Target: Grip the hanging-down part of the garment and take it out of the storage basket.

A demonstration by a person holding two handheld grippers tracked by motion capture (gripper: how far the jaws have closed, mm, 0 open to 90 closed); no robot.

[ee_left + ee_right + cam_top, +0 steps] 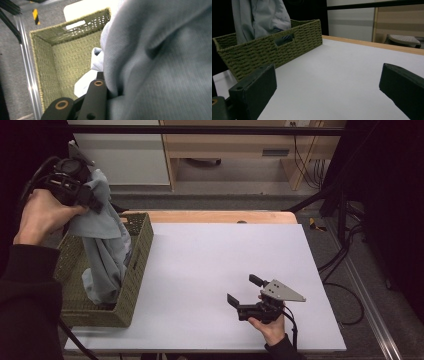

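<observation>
Hanging from the left gripper [95,202], a pale grey-blue cloth [102,245] drapes straight down into the green woven basket [135,270] at about nine o'clock on the table [225,255]. The jaws are clamped on the top of the fabric, which bunches over them by the person's left hand [42,215]; the hand and its tool are raised well above the basket's rim, up near ten o'clock in the high view. The lower end of the cloth is down inside the basket, gathered against the wall nearer the table's middle.

From the left gripper view the cloth [160,62] sits close against the lens, and one black jaw presses against its fold. Beyond it the basket [65,60] shows its woven floor, its handle slot, and a lighter bit of fabric lying inside.

Over at about five o'clock the right gripper [247,292] rests low on the white tabletop in the person's right hand [270,325], its grey three-cornered plate on top. Its jaws stand wide apart with nothing between them, pointing toward the basket. In the right gripper view the two black jaws frame bare table [342,75], and the basket [262,52] stands off at ten o'clock with the cloth [259,17] rising out of it.
</observation>
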